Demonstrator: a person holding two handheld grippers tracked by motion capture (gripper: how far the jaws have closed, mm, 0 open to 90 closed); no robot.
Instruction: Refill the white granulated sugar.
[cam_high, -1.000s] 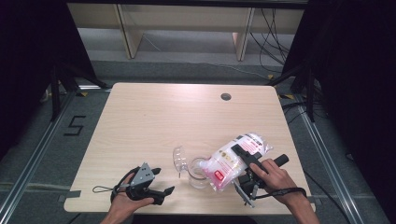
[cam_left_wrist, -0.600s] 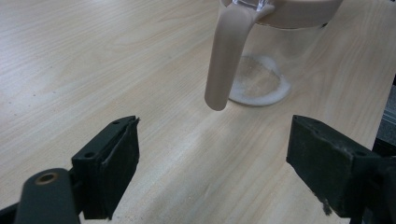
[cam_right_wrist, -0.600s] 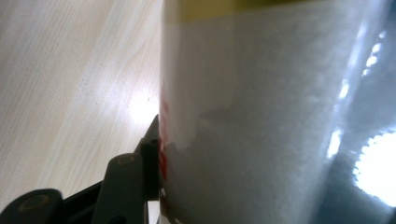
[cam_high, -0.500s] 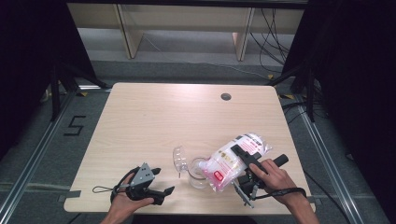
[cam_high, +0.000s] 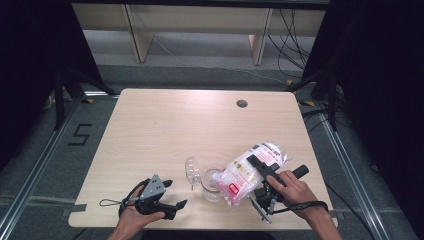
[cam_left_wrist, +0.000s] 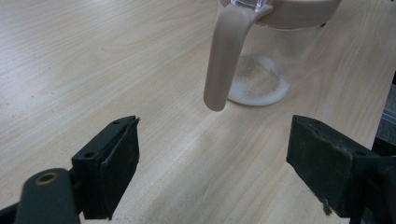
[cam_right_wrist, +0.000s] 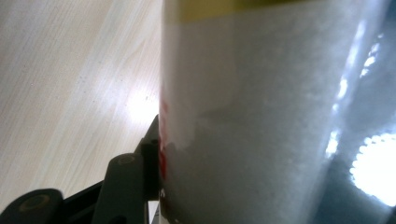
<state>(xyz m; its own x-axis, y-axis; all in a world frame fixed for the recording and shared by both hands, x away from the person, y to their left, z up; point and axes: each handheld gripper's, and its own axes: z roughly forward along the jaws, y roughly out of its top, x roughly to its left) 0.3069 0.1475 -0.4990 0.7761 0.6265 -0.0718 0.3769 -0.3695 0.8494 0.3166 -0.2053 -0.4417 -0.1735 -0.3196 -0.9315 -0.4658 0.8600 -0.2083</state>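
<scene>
A clear plastic bag of white grains (cam_high: 245, 172) with pink and red print hangs tilted, its lower end over the mouth of a clear jar (cam_high: 212, 185). My right gripper (cam_high: 257, 169) is shut on the bag; in the right gripper view the bag (cam_right_wrist: 261, 116) sits hard against one black finger (cam_right_wrist: 140, 172). The jar (cam_left_wrist: 275, 51) has a beige rim and a beige strap (cam_left_wrist: 224, 56), with a thin layer of white grains (cam_left_wrist: 256, 84) on its bottom. My left gripper (cam_high: 175, 194) rests open on the table to the jar's left, its jaws (cam_left_wrist: 212, 172) wide apart with nothing between them.
A clear lid (cam_high: 191, 171) stands just left of the jar. The light wooden table (cam_high: 200, 125) has a round cable hole (cam_high: 242, 103) at the back right. Metal frame rails and dark floor surround the table.
</scene>
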